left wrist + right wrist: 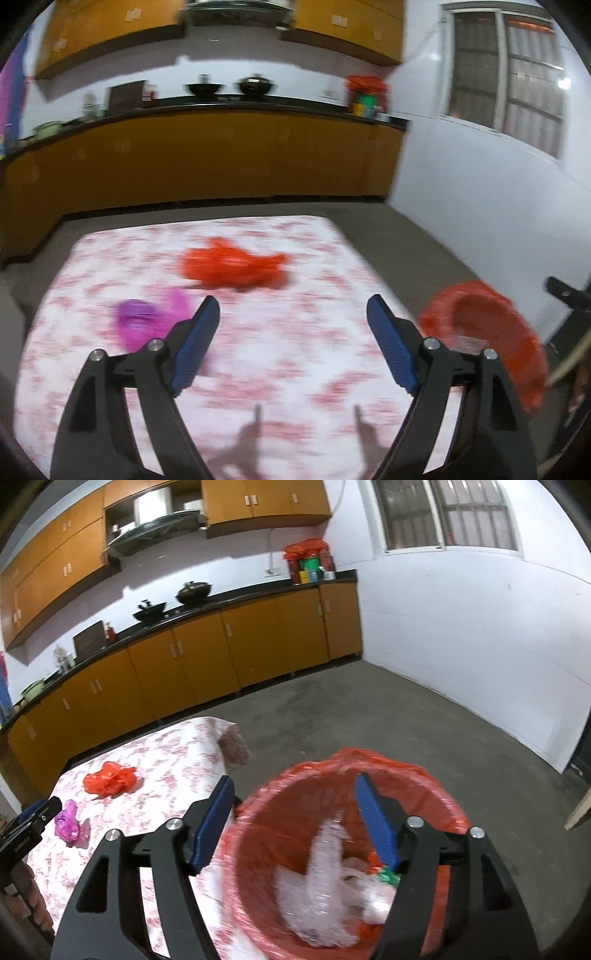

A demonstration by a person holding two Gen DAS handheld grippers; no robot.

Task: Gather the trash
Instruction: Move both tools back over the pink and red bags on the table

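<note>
We see the crumpled red-orange plastic bag point(234, 267) lying near the middle of the floral pink-and-white tablecloth point(280, 354), and the crumpled purple plastic wrapper point(142, 321) lying nearer the left edge, well apart from it; both are uncollected. Beside the table stands the round bin lined with a red plastic bag point(258, 849), which already holds clear crinkled plastic point(325, 860), white scraps and a small green piece point(388, 877). We judge the task partly done, with two pieces left on the cloth. Our right gripper point(293, 794) hangs above the bin mouth, jaws spread and empty. Our left gripper point(293, 314) hovers over the cloth, jaws likewise spread and empty, the purple wrapper just beside its left finger in a motion-blurred view. Behind, orange kitchen cabinets point(207, 657) line the wall.
</note>
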